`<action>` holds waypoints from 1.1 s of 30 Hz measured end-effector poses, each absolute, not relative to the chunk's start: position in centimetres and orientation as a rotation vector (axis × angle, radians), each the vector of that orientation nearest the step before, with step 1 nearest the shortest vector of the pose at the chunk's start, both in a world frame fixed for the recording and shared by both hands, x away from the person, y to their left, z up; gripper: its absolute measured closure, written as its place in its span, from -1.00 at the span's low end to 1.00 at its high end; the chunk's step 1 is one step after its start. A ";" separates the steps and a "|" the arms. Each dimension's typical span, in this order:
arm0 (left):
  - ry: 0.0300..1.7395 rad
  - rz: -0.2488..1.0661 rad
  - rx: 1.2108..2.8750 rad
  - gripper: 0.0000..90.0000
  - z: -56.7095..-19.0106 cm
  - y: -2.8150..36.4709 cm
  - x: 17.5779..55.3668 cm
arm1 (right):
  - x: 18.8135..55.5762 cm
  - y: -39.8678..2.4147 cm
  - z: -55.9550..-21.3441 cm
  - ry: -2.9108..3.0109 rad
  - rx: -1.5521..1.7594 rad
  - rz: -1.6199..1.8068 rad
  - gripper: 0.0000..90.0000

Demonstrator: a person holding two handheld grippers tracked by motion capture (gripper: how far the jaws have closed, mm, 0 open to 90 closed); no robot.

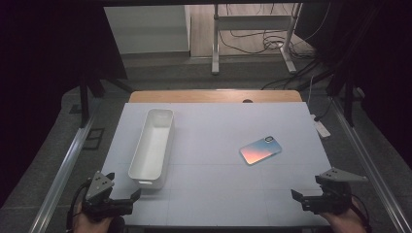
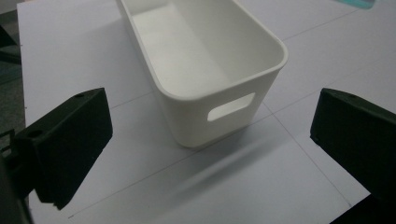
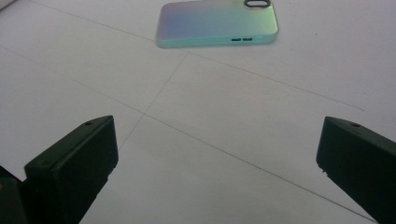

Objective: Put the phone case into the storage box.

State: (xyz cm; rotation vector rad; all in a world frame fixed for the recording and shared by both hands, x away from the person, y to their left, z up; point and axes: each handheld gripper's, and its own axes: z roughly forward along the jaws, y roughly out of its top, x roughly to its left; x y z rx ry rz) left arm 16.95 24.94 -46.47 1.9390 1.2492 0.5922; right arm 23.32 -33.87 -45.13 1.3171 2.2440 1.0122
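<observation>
A recording lab is showing here: black curtains [image 1: 43, 58] are flanking the desk [image 1: 214, 194], cables [image 1: 272, 41] trailing across the floor.

One white handled storage bin [image 1: 152, 145] ahead of the left gripper [image 1: 122, 196]; one iridescent phone case [image 1: 260, 150] ahead of the right gripper [image 1: 306, 196].

The whole white-covered table [image 1: 218, 160] is taken in from above and behind by the high view, facing forward and down. The long white plastic bin [image 2: 205, 70] is seen close, end-on, in the left gripper view; it is shared with the high view [image 1: 153, 145]. The iridescent phone case [image 3: 217, 23], seen low and farther off in the right gripper view, is likewise shared [image 1: 261, 150].
</observation>
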 end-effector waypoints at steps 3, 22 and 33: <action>1.248 0.592 1.938 -1.00 -46.5 24.9 16.9 | 23.3 -33.9 -45.1 2.244 1.318 1.011 -1.00; 1.235 0.595 1.949 -1.00 -46.5 24.8 17.0 | 23.4 -33.7 -45.2 2.253 1.325 0.979 -1.00; 1.232 0.592 1.947 -1.00 -46.5 24.9 17.0 | 23.6 -33.3 -45.2 2.291 1.315 0.960 -1.00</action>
